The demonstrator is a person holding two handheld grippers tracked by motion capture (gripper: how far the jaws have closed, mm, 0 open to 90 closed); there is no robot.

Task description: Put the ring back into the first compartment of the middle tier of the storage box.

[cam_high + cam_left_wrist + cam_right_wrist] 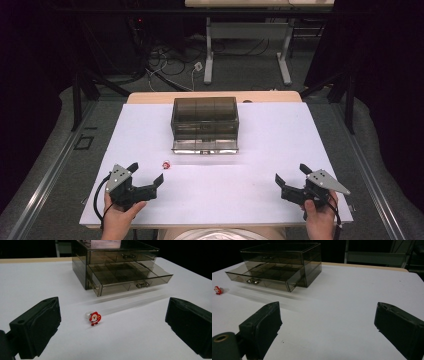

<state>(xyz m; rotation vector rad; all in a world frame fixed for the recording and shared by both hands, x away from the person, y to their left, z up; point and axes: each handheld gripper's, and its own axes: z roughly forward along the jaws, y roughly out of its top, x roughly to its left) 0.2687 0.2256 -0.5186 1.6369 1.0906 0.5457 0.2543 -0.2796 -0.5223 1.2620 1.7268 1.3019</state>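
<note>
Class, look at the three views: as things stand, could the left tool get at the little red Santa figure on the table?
Probably yes. The left tool is open, and the Santa lies on bare table just ahead of its jaws. Nothing stands between them; the drawer box sits farther back.

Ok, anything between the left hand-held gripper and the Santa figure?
No. In the left gripper view, bare white table lies between the open left hand-held gripper and the Santa figure.

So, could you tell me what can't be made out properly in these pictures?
- Santa ring: the band is mostly hidden behind the figure in the left gripper view, and it is too small in the high view.
- Drawer box: the top drawer's contents are obscured by smoky plastic.
- Open lower drawer: its compartments are dim, so their contents are unclear.
</note>
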